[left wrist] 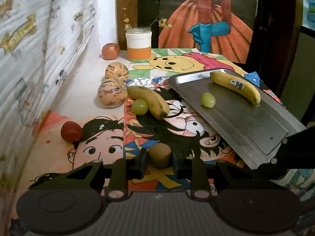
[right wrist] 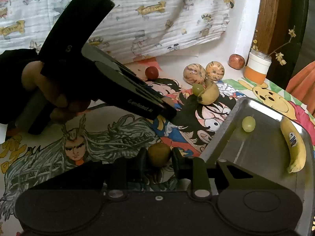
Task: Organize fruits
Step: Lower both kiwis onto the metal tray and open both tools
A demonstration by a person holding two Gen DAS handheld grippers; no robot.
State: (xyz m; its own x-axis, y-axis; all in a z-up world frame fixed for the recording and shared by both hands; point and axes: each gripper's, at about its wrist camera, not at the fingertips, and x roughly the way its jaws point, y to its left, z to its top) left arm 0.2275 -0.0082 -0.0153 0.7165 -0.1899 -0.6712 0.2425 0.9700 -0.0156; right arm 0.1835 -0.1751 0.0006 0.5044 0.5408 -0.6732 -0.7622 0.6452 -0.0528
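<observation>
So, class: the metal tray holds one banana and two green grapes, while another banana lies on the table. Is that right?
Not quite. The metal tray holds one banana and only one green grape. The second grape lies off the tray, on the table beside the other banana. The left wrist view shows this clearly.

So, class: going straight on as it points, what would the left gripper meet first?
Probably the cartoon-covered table just past the kiwi that the left gripper grips: the right wrist view shows it angled downward. Skimming the surface, the loose banana would come next; depth is unclear.
</observation>
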